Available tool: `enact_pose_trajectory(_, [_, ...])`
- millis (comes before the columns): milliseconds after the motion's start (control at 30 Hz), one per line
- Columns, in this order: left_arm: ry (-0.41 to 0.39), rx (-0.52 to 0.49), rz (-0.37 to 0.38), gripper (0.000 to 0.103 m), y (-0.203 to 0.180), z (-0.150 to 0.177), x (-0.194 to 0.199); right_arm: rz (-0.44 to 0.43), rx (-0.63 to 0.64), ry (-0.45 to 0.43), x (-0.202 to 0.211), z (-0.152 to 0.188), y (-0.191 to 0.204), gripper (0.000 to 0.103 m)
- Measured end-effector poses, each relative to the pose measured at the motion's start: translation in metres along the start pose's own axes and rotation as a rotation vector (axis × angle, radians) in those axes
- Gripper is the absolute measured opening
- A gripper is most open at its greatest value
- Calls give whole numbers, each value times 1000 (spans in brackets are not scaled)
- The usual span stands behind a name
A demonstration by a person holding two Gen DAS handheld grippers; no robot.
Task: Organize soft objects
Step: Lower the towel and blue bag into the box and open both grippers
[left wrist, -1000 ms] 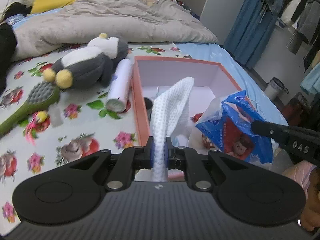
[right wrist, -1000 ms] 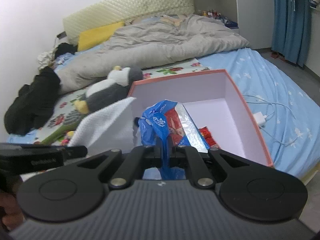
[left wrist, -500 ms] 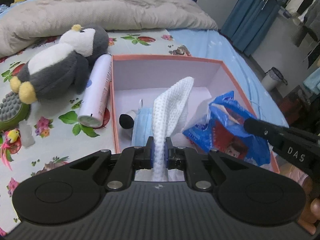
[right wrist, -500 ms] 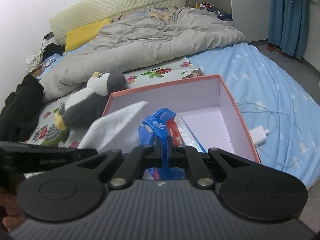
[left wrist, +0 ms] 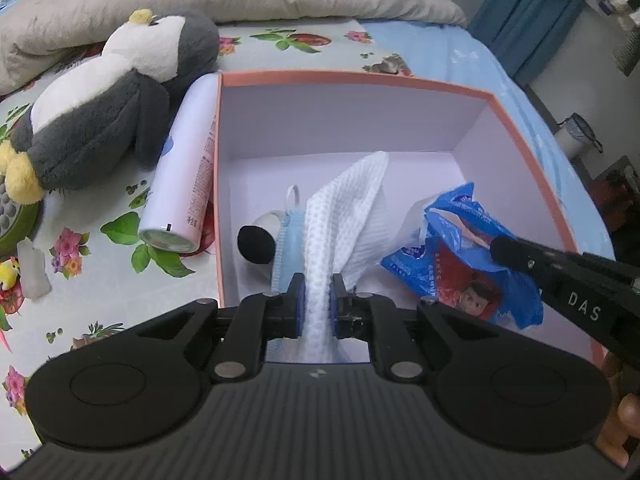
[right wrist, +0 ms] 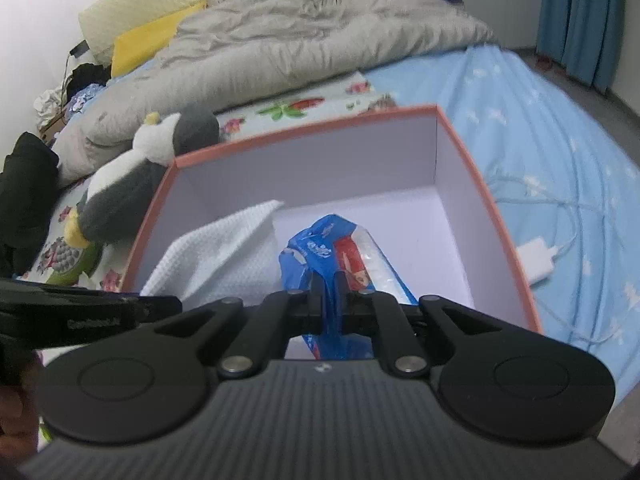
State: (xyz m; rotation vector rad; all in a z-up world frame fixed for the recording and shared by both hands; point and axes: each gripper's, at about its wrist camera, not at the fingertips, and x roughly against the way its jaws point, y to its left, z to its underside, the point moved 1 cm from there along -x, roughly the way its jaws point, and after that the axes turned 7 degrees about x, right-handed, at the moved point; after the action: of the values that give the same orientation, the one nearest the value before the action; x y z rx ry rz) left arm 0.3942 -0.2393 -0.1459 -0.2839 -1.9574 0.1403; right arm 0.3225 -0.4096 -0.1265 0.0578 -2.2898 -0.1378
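Observation:
My left gripper [left wrist: 317, 298] is shut on a white waffle cloth [left wrist: 348, 208] and holds it over the near part of the pink-rimmed box [left wrist: 352, 80]. My right gripper [right wrist: 329, 300] is shut on a blue tissue pack [right wrist: 332, 248] inside the same box [right wrist: 500, 220]; the pack also shows in the left wrist view [left wrist: 460, 268]. A blue face mask [left wrist: 286, 240] and a white and black round object [left wrist: 258, 242] lie on the box floor. A penguin plush [left wrist: 108, 112] lies on the bed left of the box.
A white spray can [left wrist: 184, 172] lies against the box's left wall. A green brush [left wrist: 12, 216] and a small clear bottle [left wrist: 34, 268] lie at the far left. A grey duvet [right wrist: 300, 44] fills the back; a white charger [right wrist: 538, 258] lies right of the box.
Both grippers have moved forward and lower over the box, carrying the cloth and the tissue pack down into it. Both stay shut.

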Motion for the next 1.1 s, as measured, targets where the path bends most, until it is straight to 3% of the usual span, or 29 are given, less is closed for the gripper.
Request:
enact_pose_trajectory(33, [0, 4, 0, 20, 1, 0, -2, -5, -6, 8, -4, 1, -1, 14])
enact_pose_trajectory(100, [-2, 11, 5, 36, 3, -1, -5, -7, -19, 38, -12, 3, -5, 32])
enact_pose_trajectory(133, [-5, 7, 2, 37, 3, -1, -6, 3, -15, 48, -15, 4, -6, 45])
enact_pose_trajectory(500, [-69, -20, 25, 37, -3, 13, 28, 5, -39, 10, 3, 14, -9, 44])
enact_pose_trajectory(1100, [-264, -79, 87, 37, -7, 90, 151, -8, 6, -150, 102, 46, 27, 44])
